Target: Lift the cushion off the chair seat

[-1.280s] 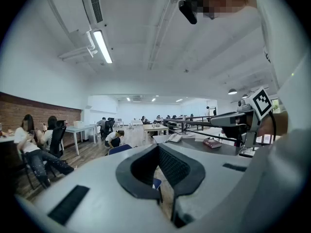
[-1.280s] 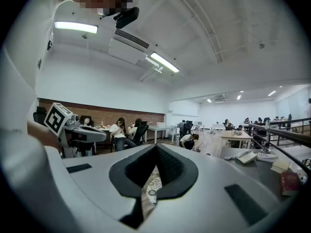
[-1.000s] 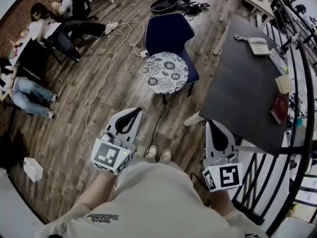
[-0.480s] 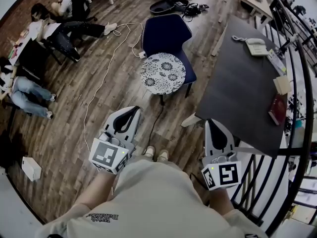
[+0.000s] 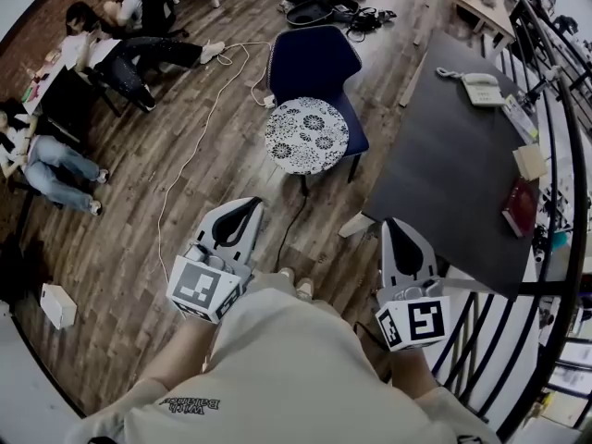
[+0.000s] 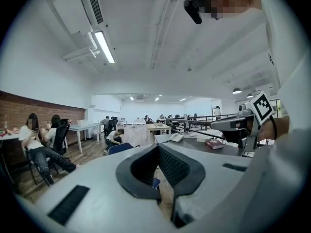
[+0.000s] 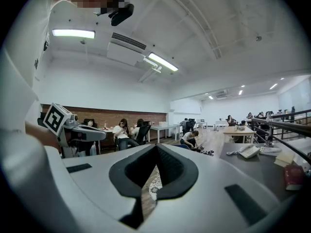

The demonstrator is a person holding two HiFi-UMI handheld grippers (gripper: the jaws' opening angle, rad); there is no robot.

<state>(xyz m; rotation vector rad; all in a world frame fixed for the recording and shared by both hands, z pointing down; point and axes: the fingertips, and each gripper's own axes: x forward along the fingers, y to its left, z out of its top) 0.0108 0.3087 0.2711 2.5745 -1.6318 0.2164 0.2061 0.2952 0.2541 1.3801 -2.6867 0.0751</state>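
1 round cushion (image 5: 307,135) flat on blue chair (image 5: 315,63), counter (image 5: 453,155) beside, black cable (image 5: 292,222) before it; left gripper (image 5: 251,204), right gripper (image 5: 390,223) closed, empty.

The cushion (image 5: 307,135) is showing patterned cloth, and the chair (image 5: 313,63) blue cloth. The floor (image 5: 139,234) is looking like wood planks, slightly glossy. The table (image 5: 453,165) is looking dark, smooth and matt.

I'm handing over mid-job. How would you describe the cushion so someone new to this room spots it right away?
Start from the large dark table on the right of the head view; just to its left stands a navy blue chair. The cushion is the round pad lying on that chair's seat. It alone is white with a dark floral print, while the chair under it is plain blue.
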